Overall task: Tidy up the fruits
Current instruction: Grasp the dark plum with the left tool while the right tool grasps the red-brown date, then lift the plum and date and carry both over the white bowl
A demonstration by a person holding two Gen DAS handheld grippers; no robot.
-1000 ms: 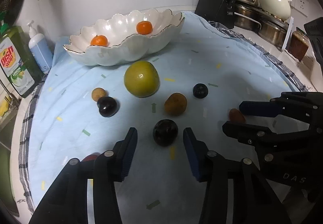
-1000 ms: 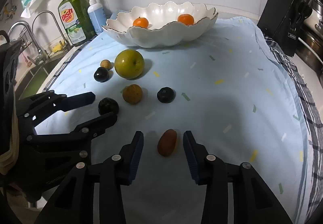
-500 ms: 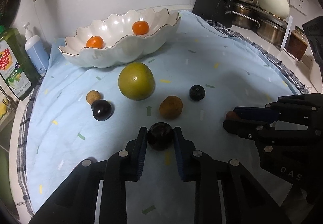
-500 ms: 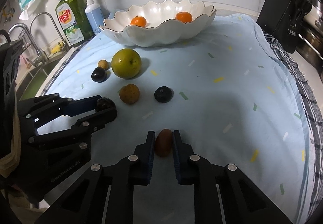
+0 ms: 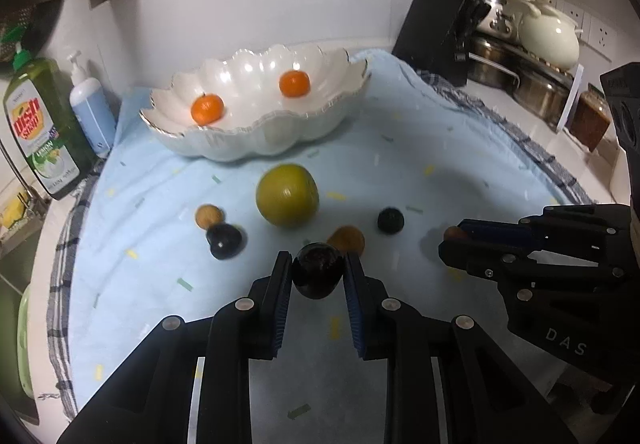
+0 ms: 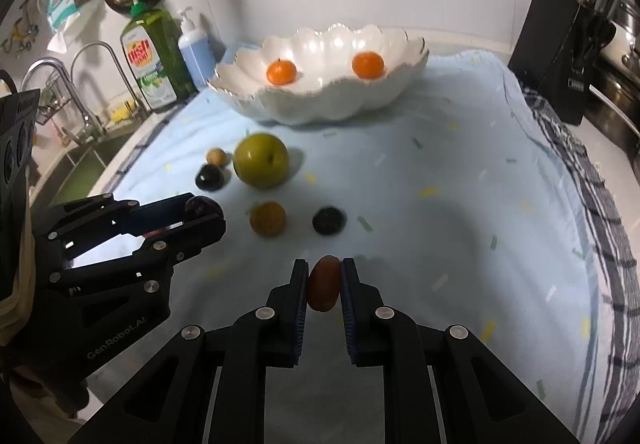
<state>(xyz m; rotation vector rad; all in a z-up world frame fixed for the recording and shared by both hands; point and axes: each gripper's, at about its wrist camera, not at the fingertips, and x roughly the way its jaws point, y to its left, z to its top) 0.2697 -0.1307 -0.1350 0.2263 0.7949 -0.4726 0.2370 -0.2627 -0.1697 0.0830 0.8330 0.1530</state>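
Observation:
My left gripper (image 5: 318, 272) is shut on a dark round plum (image 5: 319, 270), lifted slightly off the blue cloth (image 5: 440, 147). My right gripper (image 6: 324, 286) is shut on a small reddish-brown oval fruit (image 6: 323, 287). On the cloth lie a green apple (image 5: 287, 194), a brown fruit (image 5: 347, 240), a small dark fruit (image 5: 390, 220), another dark plum (image 5: 224, 241) and a small tan fruit (image 5: 207, 215). The white scalloped bowl (image 5: 256, 135) at the back holds two oranges (image 5: 207, 108). Each gripper shows in the other's view: the right gripper (image 5: 456, 240), the left gripper (image 6: 204, 213).
Green dish soap bottle (image 5: 38, 127) and a blue pump bottle (image 5: 90, 107) stand at the left by a sink (image 6: 80, 159) with a faucet. A black knife block (image 5: 440, 31), pots and a white kettle (image 5: 548, 39) are at the back right.
Both grippers went from open around their fruits to shut on them. The left gripper then rose a little with the dark plum; the right gripper stayed in place.

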